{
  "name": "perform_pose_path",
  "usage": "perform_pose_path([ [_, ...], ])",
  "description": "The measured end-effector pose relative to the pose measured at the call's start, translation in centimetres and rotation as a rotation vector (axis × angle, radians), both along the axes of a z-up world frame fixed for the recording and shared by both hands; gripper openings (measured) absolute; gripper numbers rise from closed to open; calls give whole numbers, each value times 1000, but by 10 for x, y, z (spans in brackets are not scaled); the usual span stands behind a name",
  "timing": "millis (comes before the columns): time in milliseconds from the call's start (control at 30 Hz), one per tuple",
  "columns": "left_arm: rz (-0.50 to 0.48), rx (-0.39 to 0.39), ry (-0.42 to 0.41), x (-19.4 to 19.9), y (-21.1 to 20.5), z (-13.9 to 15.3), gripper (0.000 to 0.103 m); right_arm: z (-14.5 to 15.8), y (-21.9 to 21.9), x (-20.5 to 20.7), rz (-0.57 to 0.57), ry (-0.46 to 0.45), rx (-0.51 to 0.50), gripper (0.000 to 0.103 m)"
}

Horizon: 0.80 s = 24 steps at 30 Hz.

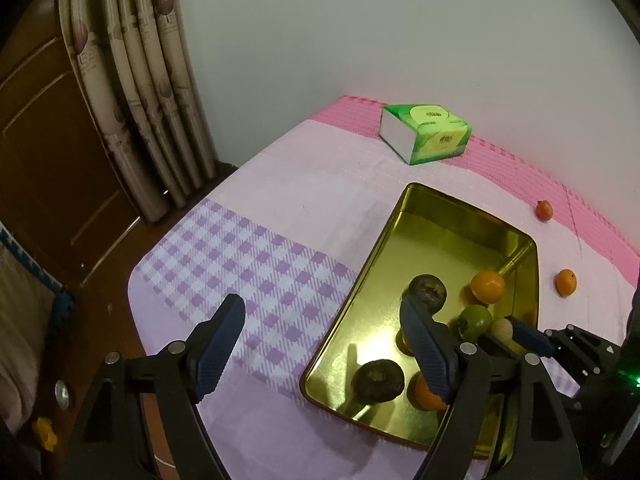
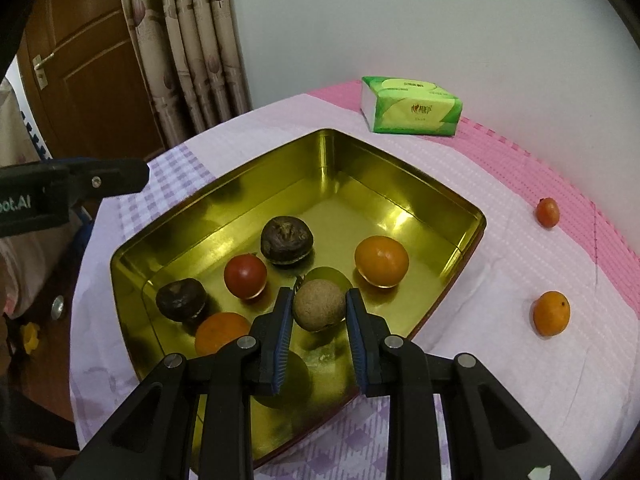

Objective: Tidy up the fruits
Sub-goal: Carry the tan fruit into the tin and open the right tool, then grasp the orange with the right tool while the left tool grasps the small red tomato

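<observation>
Right tongs (image 2: 318, 312) sit low over the gold tin (image 2: 400, 216), blue-padded fingers either side of a tan, rough-skinned round fruit (image 2: 319, 305). The pads look to be touching its flanks, so it reads as gripped, just above the tin floor near the front. It's round, no long axis to call, with a small stem nub at its upper left.

Left tongs (image 1: 320, 344) hang wide open and empty over the tin's left rim, one finger above the purple-check cloth (image 1: 256, 264), the other above the tin interior.

Inside the tin: an orange fruit (image 2: 222, 332) closest on the left, a dark wrinkled fruit (image 2: 181, 300) just behind it, a red tomato-like one (image 2: 245, 276), and a green fruit (image 1: 475, 322) partly hidden behind the tan one. Further in sit a second dark wrinkled fruit (image 2: 286, 241) and another orange (image 2: 381, 261). The tin's long axis runs from near left to far right in the right wrist view.

Out on the counter, right of the tin, lies an orange (image 2: 551, 313) with a dark spot; beyond it a smaller reddish-orange fruit (image 2: 547, 212) at the edge of the pink mat (image 2: 560, 168).

Farthest back by the wall is a green tissue pack (image 2: 412, 106); its print is too small to read. On the left tool body, partial lettering "oot.AI" shows.
</observation>
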State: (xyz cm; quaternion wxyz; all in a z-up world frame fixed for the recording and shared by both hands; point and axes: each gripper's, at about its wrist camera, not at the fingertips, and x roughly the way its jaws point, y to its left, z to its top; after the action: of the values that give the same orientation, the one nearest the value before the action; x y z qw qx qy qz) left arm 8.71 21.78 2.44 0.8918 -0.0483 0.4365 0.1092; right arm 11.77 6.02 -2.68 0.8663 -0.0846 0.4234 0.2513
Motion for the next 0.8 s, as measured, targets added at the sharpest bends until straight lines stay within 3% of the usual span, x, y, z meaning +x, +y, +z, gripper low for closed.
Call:
perform_pose_path([
  [300,6,-24,10,1,2,-2,80,-4,2,-1,3,8,0,25],
  [400,6,-35,21,1,2,-4,80,-3,2,-2,5,4,8,32],
  [533,9,-38,21,2,2,-5,80,3,0,-3,-11,-10,21,32],
  [800,9,-37,25,2,1,-6,80,19,-59,4,-165,-73,52,33],
])
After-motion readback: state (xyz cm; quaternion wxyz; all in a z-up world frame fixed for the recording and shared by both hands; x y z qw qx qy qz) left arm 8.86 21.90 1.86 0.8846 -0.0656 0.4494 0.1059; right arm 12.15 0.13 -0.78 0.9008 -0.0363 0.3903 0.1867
